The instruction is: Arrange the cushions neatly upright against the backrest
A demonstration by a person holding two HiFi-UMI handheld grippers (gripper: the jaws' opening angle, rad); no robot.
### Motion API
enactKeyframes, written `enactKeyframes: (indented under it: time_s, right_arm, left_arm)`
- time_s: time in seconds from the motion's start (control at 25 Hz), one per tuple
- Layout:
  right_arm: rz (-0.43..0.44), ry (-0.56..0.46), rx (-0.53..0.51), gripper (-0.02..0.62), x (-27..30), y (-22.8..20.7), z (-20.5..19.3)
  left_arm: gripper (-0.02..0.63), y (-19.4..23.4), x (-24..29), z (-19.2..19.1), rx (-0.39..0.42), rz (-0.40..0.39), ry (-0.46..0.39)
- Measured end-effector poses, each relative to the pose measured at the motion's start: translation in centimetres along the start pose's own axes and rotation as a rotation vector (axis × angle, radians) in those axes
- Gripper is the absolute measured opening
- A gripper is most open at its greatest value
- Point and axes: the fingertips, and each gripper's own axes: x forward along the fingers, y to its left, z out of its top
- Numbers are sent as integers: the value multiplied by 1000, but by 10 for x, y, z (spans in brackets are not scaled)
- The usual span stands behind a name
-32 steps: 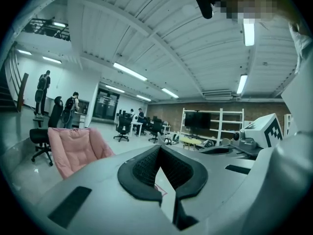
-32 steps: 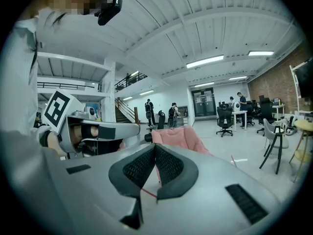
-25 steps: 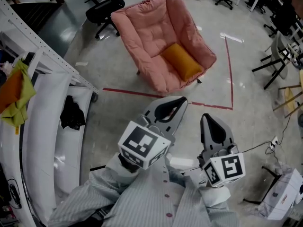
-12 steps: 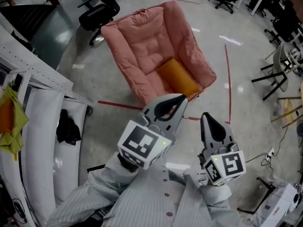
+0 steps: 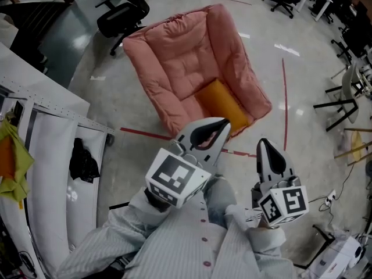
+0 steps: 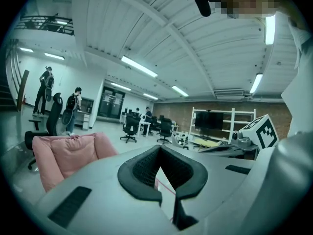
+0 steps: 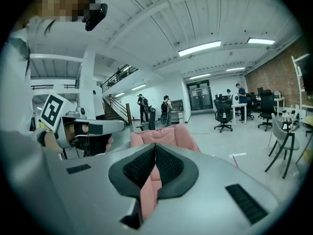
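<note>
A pink padded armchair stands on the grey floor ahead of me. On its seat, toward the right front, lies an orange cushion, flat rather than upright. My left gripper is shut and empty, with its tip just short of the chair's front edge. My right gripper is also shut and empty, lower right of the chair over bare floor. In the left gripper view the chair shows at lower left. The right gripper view has the chair straight beyond the closed jaws.
Red tape lines mark the floor around the chair. A black office chair stands behind it at upper left. A white rack with a black item and a yellow-green cloth runs along the left. More chairs stand at right.
I have walked closer: the armchair has grown larger and slid down toward the grippers. Both grippers stay shut and keep their place in the head view.
</note>
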Motion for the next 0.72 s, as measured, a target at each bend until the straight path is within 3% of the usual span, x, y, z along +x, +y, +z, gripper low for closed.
enactKeyframes:
  time_s: [0.36, 0.72]
  right_arm:
    - [81, 45, 3, 14, 71, -48, 0]
    - [239, 81, -32, 14, 166, -120, 38]
  left_arm:
    - [11, 50, 62, -2, -12, 77, 22]
    - [11, 112, 157, 23, -55, 220, 2]
